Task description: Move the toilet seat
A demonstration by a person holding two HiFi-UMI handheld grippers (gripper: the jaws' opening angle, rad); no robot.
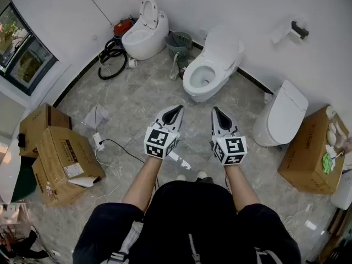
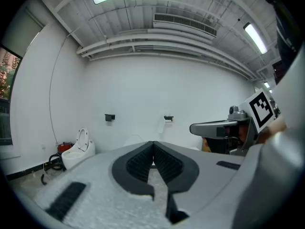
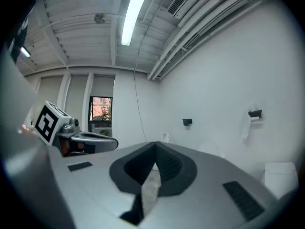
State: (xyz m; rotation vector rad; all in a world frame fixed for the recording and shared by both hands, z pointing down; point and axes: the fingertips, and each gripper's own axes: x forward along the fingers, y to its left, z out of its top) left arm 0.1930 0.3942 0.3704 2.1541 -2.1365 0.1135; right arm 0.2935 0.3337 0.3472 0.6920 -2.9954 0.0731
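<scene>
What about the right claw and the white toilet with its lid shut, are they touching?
Apart. In the head view, grey floor lies between the right gripper and the closed toilet.

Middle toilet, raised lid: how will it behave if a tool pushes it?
Likely stiff: the raised lid looks like one smooth moulded shell, so it should pivot whole rather than bend. Probably slippery: its glossy white surface offers little grip. Past upright it may drop onto the bowl, so guide it.
</scene>
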